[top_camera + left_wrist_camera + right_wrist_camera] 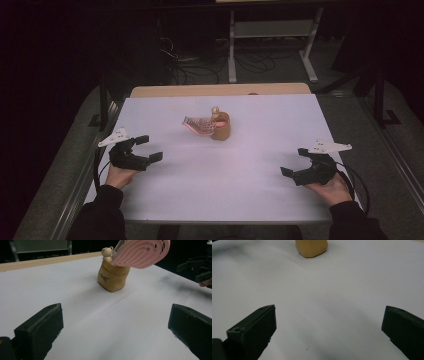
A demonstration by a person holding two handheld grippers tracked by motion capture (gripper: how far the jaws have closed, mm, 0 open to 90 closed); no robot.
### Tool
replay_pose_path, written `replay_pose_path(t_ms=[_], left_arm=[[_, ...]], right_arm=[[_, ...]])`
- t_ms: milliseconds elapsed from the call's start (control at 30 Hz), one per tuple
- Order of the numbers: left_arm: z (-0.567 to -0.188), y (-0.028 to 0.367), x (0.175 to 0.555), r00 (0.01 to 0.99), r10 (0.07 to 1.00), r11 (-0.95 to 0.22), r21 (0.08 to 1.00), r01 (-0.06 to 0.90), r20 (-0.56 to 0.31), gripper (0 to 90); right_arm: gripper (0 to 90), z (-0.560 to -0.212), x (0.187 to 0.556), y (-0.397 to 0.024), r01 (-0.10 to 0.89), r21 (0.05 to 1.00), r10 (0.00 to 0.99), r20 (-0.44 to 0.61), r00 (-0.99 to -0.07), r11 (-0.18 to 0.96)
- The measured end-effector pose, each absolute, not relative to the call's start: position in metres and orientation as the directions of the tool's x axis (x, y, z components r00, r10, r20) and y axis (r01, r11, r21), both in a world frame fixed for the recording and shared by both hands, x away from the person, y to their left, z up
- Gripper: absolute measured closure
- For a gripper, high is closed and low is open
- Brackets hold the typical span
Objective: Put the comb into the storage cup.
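A small tan sack-shaped holder (221,128) (113,277) (311,247) stands upright near the middle of the white table (225,170). A little bear figure (216,111) (107,253) pokes from its top, and a pink comb (198,125) (142,252) leans out of it toward the left. My left gripper (149,148) (115,330) rests at the table's left side, open, with nothing between its jaws. My right gripper (294,161) (329,330) sits at the right side, open and empty too. Both are well short of the holder.
A wooden strip (220,90) borders the table's far edge. Beyond it, on the dark floor, stand a white frame (272,40) and loose cables (200,65). In the left gripper view the other gripper (200,268) shows at the far right.
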State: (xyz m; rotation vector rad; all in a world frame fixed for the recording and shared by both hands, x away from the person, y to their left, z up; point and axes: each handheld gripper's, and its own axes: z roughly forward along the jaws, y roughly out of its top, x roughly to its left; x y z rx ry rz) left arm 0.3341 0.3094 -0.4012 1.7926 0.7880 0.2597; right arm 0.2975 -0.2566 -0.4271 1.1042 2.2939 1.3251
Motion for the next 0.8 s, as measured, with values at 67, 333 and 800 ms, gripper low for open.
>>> replay_pose_path(t_ms=[67,333,800], left_arm=[[-0.404,0.313,0.330,0.745,0.638,-0.165,0.911,0.379,-0.194,0.0],[-0.412,0.327,0.317,0.709,0.684,-0.134,0.925,0.356,-0.174,0.0],[-0.417,0.344,0.307,0.693,0.705,-0.144,0.926,0.349,-0.151,0.0]], right_arm=[[0.0,-0.427,0.297,-0.257,0.479,0.828,0.727,0.134,-0.673,0.291],[0.0,-0.428,0.296,-0.259,0.483,0.829,0.732,0.138,-0.667,0.284],[0.0,-0.431,0.296,-0.262,0.490,0.825,0.739,0.137,-0.659,0.284]])
